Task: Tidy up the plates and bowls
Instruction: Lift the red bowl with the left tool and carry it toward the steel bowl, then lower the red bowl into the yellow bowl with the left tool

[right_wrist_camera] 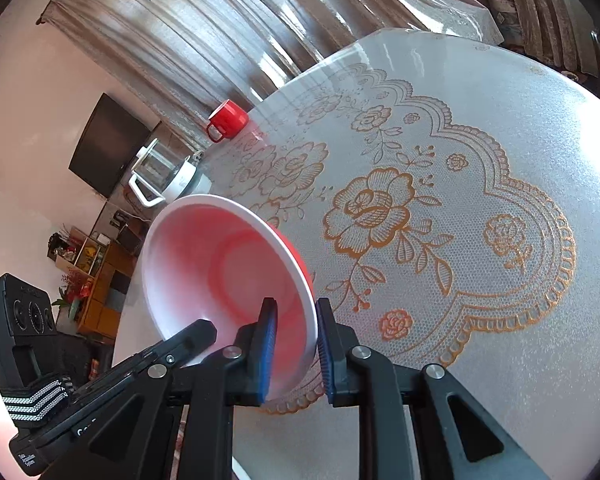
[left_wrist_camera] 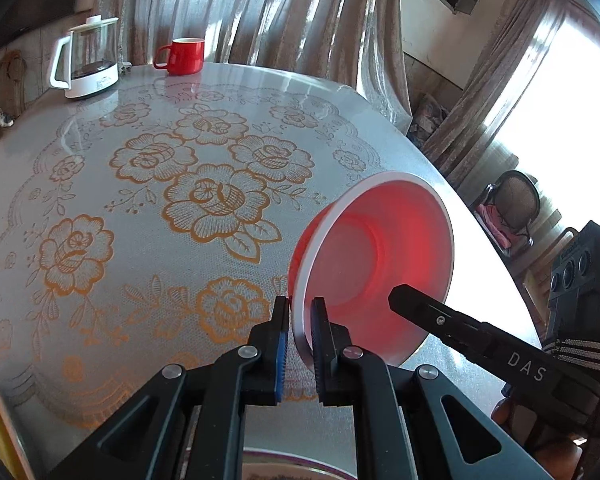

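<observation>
The left gripper [left_wrist_camera: 300, 312] pinches the near rim of the red bowl [left_wrist_camera: 380, 256], and the right gripper [right_wrist_camera: 296, 316] clamps the same rim from the opposite side. The bowl hangs on its side above the floral tablecloth [left_wrist_camera: 148, 184], with its mouth turned sideways. Far back stand a red mug [left_wrist_camera: 182, 56] and a kettle [left_wrist_camera: 88, 58].

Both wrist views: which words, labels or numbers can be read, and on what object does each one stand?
"DAS": white letters on the arm of the right tongs, seen in the left wrist view.
White print on the arm of the left tongs, right wrist view: cut off and too small to read.
Small print on the white kettle base: blurred, unreadable.
Red mug: no text visible.
</observation>
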The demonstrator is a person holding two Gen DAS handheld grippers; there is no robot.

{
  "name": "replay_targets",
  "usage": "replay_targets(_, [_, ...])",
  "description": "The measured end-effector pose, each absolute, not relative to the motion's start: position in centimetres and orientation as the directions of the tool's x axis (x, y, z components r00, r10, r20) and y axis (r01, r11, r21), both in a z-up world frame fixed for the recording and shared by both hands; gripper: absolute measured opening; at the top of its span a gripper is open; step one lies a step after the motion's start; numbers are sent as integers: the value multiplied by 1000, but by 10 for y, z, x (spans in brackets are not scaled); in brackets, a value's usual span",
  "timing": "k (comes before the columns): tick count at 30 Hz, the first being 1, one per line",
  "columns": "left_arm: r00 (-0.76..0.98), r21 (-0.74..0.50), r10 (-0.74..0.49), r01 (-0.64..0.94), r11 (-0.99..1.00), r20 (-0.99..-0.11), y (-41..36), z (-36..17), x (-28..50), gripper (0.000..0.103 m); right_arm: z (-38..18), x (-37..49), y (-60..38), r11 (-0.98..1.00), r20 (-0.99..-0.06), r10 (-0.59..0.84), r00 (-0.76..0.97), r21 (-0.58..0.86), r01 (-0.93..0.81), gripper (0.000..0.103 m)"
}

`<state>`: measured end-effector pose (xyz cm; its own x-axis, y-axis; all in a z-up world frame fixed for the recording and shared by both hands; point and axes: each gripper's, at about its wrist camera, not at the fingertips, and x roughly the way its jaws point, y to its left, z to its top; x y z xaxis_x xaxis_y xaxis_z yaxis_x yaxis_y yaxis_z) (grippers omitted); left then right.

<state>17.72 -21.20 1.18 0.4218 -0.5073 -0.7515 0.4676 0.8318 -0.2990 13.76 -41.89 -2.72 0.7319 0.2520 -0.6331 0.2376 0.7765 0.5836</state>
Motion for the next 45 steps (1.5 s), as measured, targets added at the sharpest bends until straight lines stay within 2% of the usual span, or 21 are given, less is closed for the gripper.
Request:
replay_targets(15, [524, -289, -458, 374, 881, -718, -132, 31, 129, 11, -5, 125, -347, 815, -612, 341, 713, 571, 101, 19])
replay_targets(45, [624, -406, -408, 157, 901, -666, 27, 19, 73, 11, -2, 118, -200, 857, -665, 478, 573, 497, -138, 19])
